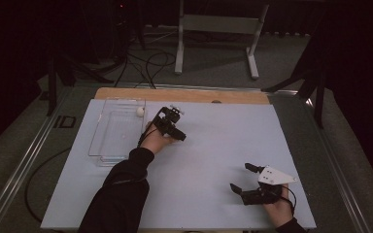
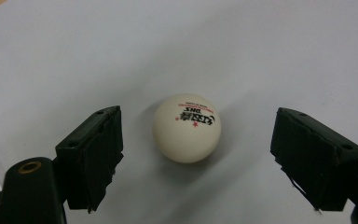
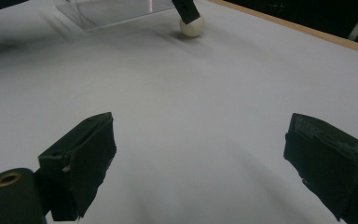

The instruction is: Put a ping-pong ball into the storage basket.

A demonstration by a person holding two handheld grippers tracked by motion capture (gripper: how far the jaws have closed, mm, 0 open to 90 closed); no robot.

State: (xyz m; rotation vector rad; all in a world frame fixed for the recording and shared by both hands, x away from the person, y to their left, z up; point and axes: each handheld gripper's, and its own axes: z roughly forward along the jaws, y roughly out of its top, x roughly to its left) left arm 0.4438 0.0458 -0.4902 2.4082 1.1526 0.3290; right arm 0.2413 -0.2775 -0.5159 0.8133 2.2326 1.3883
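Early stage: left gripper (image 2: 196, 154) jaws apart around ping-pong ball (image 2: 187, 128), ungrasped; right gripper (image 3: 200, 158) idle, jaws apart; clear tray (image 1: 116, 131) awaiting.

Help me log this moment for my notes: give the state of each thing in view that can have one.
Left gripper: open, jaws either side of the ball, not touching it.
Right gripper: open, empty, over the bare mat.
Ping-pong ball: on the mat, free, printed side up.
Clear tray: upright; whether the second white ball lies inside it cannot be told.
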